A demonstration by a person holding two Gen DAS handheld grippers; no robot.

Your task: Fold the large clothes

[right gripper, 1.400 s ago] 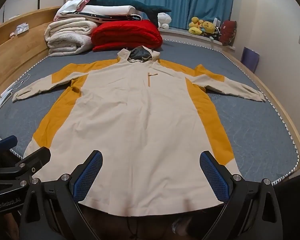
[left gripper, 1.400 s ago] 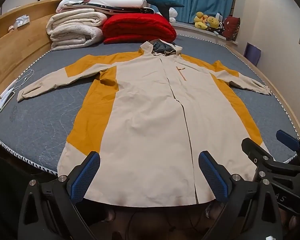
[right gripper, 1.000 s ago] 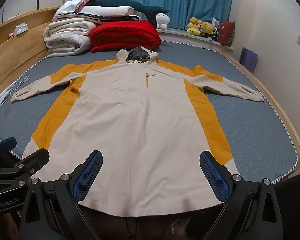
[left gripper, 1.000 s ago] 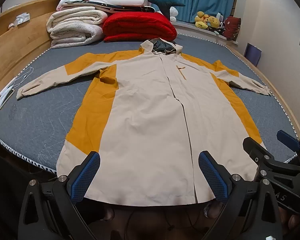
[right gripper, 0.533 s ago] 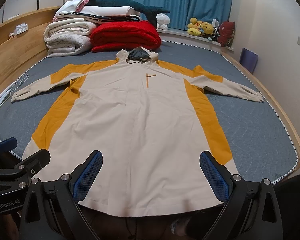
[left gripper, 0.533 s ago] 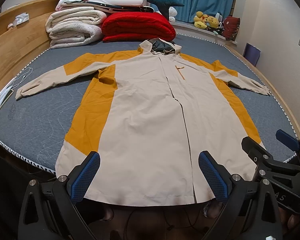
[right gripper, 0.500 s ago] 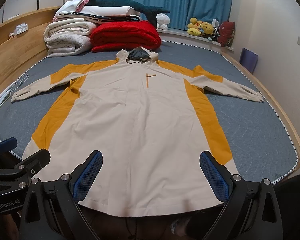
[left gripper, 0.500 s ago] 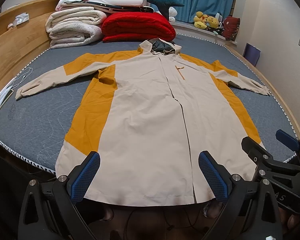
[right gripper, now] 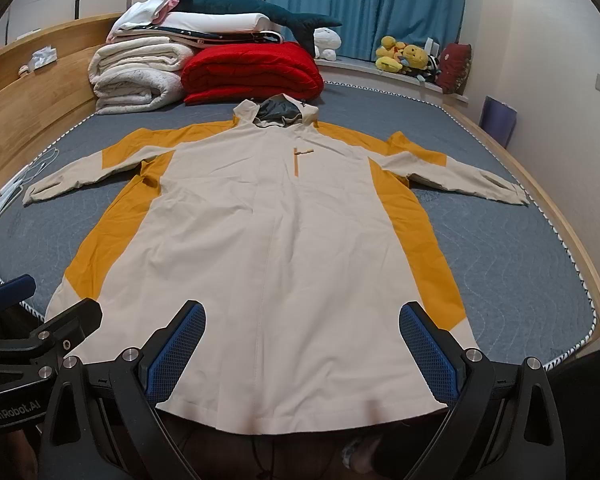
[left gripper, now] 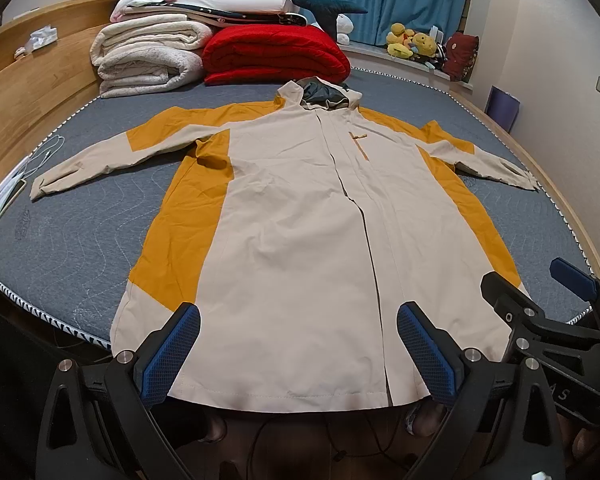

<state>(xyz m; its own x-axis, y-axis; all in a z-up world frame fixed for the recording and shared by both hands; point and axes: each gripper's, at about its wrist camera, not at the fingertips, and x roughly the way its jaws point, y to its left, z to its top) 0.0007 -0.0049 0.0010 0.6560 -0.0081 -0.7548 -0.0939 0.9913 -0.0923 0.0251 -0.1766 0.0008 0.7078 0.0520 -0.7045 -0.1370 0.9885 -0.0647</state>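
Note:
A long beige and mustard hooded coat point(left gripper: 300, 216) lies flat, face up, on a grey bed point(left gripper: 72, 224), sleeves spread to both sides, hem hanging over the near edge. It also shows in the right wrist view point(right gripper: 268, 232). My left gripper point(left gripper: 298, 352) is open and empty, held above the hem. My right gripper point(right gripper: 300, 348) is open and empty, also above the hem, to the right of the left one. Each gripper shows at the edge of the other's view.
Folded white blankets point(left gripper: 148, 60) and a red quilt point(left gripper: 272, 54) are stacked at the head of the bed, with a blue plush shark on top. A wooden bed frame point(left gripper: 32, 92) runs along the left. Cables and papers point(left gripper: 12, 188) lie at the left bed edge. Plush toys point(left gripper: 412, 42) sit by the curtain.
Both grippers have stayed nearly still, with only slight drift. The coat has not moved.

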